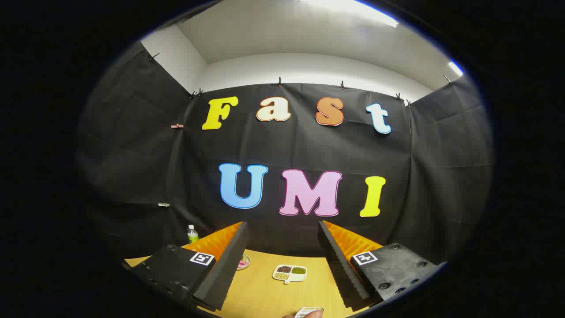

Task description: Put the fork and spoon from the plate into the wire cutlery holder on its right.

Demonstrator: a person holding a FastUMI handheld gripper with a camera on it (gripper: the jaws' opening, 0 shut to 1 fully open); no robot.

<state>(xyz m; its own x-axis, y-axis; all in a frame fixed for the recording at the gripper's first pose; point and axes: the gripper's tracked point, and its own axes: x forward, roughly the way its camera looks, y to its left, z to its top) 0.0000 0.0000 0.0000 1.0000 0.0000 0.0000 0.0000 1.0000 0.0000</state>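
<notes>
From the gripper view, my fingers (282, 260) stand wide apart with nothing between them, their ridged inner faces turned toward each other across an open gap, and I have hold of nothing. They are held level and aimed at the black cloth wall (132, 145) of the booth, so I look across the wooden tabletop (265, 296) rather than down on it. In the gap, ahead of my fingers, lies a small white sectioned dish (289, 273) flat on the tabletop, with dark, green and pale fillings in its compartments and a short tab pointing back at me. Just beside the inner edge of my left finger, a round plate (243, 262) with a pale rim and something pinkish on it peeks out; most of it is hidden behind that finger, and I cannot tell whether the fork and spoon lie on it. Beyond my left finger, near the foot of the cloth, a clear bottle (192, 234) with a white cap and green label stands upright. Close under me, between the bases of my fingers, a fingertip (314, 314) touches a small whitish object (308, 311) that is too cut off to make out. Above the cloth runs a white wall with bright ceiling lights (353, 9).
</notes>
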